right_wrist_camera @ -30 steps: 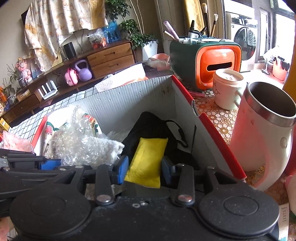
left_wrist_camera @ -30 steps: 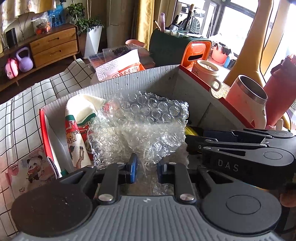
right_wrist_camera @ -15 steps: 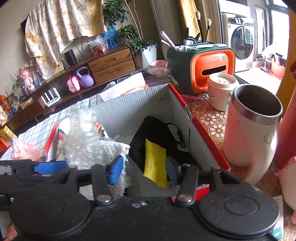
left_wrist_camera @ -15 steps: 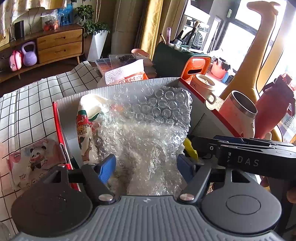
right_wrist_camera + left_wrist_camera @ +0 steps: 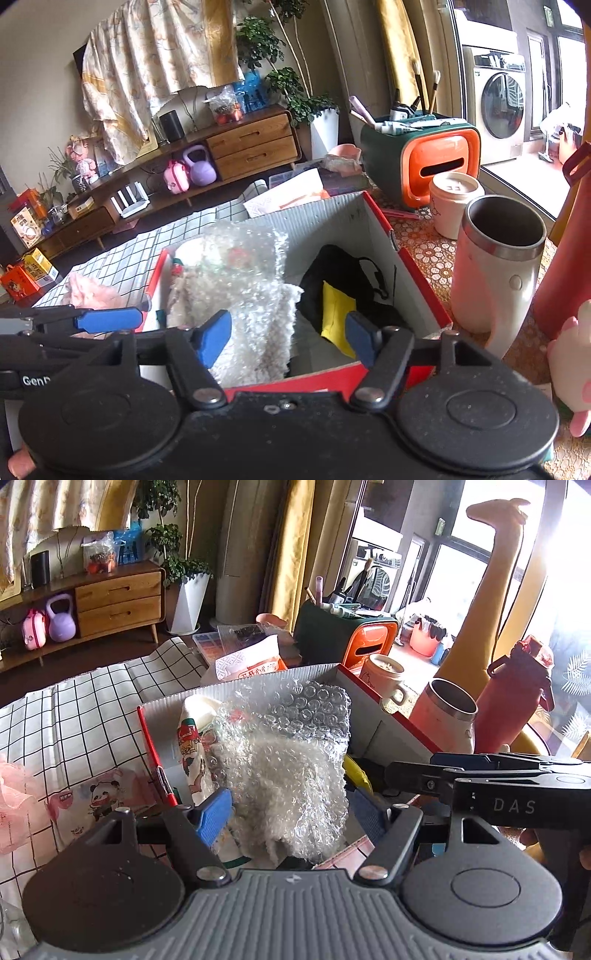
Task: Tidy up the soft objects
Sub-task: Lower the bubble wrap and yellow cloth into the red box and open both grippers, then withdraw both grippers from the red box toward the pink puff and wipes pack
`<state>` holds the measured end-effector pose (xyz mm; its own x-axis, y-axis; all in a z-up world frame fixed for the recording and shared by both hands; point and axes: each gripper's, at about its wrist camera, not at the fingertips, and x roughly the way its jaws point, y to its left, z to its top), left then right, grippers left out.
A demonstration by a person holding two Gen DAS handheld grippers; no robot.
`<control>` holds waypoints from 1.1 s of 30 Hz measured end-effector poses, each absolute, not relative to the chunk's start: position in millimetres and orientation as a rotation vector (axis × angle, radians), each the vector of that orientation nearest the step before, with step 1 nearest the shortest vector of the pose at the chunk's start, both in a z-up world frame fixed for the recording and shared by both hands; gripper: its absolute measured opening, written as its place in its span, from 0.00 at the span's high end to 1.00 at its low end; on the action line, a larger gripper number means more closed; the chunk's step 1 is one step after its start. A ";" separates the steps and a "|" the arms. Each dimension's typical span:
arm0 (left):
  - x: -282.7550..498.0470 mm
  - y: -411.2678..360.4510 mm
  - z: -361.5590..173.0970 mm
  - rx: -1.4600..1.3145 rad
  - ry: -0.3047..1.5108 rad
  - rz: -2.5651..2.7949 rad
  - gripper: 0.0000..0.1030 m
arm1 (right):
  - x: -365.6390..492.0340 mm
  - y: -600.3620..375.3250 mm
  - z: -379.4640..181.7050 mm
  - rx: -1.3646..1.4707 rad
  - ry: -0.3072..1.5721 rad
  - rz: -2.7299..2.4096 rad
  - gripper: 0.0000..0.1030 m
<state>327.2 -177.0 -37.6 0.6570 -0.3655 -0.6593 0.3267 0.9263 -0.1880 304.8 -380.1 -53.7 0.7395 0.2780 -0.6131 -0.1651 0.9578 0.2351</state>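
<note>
A red-rimmed cardboard box (image 5: pixel 258 686) holds bubble wrap (image 5: pixel 288 760) over something white and fluffy (image 5: pixel 258 332), with a patterned cloth (image 5: pixel 192 746) on their left. A yellow pouch (image 5: pixel 336 314) leans against a black bag (image 5: pixel 343 269) in the box's right half. My left gripper (image 5: pixel 290 816) is open above the near edge, its pads clear of the wrap. My right gripper (image 5: pixel 287 339) hovers over the near rim, its jaws still opening and gripping nothing. The pouch lies beyond the right pad. Each gripper also shows from the side in the other view, the left gripper (image 5: pixel 107 319) and the right gripper (image 5: pixel 480 775).
Right of the box stand a steel-rimmed mug (image 5: pixel 498 266), a white lidded cup (image 5: pixel 454 199), a red bottle (image 5: pixel 513 698) and a pink plush (image 5: pixel 576 354). An orange and green organiser (image 5: pixel 424 162) stands behind. On the left, a checked cloth (image 5: pixel 74 720) carries a pink fluffy item (image 5: pixel 85 291).
Both grippers opened and drew back and up from the box. The left let go of the bubble wrap; the right released the yellow pouch, which now leans on the black bag.
</note>
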 end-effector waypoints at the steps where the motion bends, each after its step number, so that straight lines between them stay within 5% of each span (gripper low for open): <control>1: 322.8 -174.2 -35.0 -0.057 0.755 -0.395 0.29 | 301.3 -379.3 -51.7 0.170 0.693 0.250 0.30; 7: 291.9 -161.3 -18.8 -0.028 0.734 -0.378 0.29 | 272.2 -370.2 -35.9 0.157 0.647 0.294 0.18; 22: 202.9 -94.8 15.9 -0.061 0.689 -0.354 0.10 | 186.4 -311.3 10.8 0.136 0.559 0.443 0.02; 33: 155.9 -29.7 22.3 -0.084 0.645 -0.331 0.02 | 144.6 -249.3 28.5 0.085 0.550 0.542 0.00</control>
<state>155.9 -29.7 22.3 0.7484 -0.3285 -0.5762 0.2769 0.9442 -0.1786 144.6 -249.3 28.5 0.7166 0.5108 -0.4749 -0.4665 0.8572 0.2181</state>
